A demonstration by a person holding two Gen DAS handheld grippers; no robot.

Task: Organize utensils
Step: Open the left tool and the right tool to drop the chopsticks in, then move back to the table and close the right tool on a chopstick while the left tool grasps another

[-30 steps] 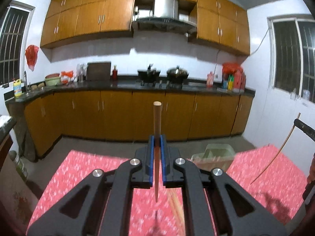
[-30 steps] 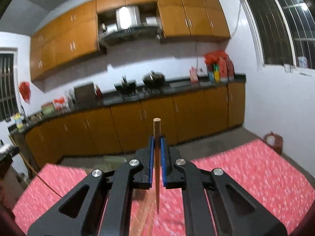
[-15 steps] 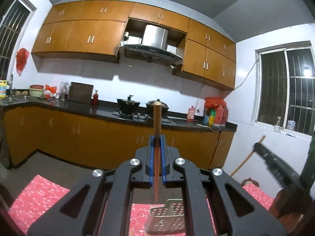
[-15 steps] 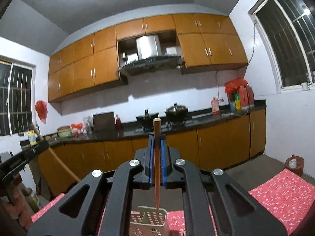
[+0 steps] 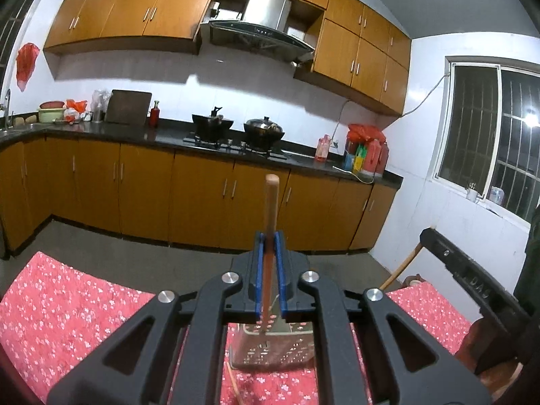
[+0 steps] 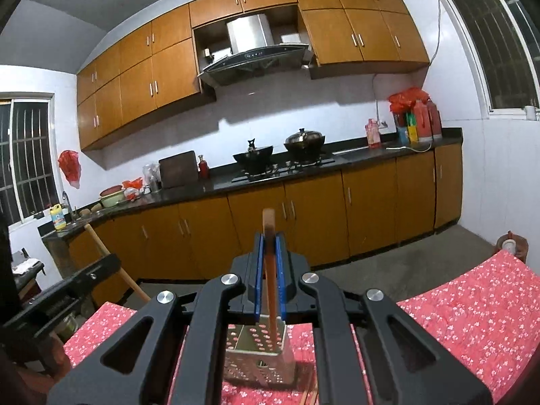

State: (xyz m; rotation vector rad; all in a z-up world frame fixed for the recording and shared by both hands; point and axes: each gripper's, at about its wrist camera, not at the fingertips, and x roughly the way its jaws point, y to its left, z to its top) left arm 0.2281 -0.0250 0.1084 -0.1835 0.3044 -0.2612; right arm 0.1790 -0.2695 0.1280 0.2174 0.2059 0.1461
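Observation:
A perforated metal utensil holder (image 5: 266, 354) stands on the red floral tablecloth (image 5: 67, 303), just below both grippers. My left gripper (image 5: 269, 236) has a wooden chopstick (image 5: 271, 202) upright between its blue pads. Its jaws are opening, and the stick leans slightly with its lower tip inside the holder. My right gripper (image 6: 269, 236) is also opening around a second chopstick (image 6: 269, 222), which is blurred and points down into the holder (image 6: 260, 361). Each gripper appears at the edge of the other's view, the right gripper (image 5: 472, 280) and the left gripper (image 6: 67, 290).
Loose chopsticks lie on the cloth beside the holder (image 5: 234, 384) (image 6: 310, 395). Beyond the table are bare floor, a long counter of wooden cabinets (image 5: 202, 195) with pots on the stove, and a barred window (image 5: 489, 135) on the right.
Both grippers tipped up from the cloth and closed in over the holder, now right under the jaws. The pads have parted slightly, and the left chopstick leans.

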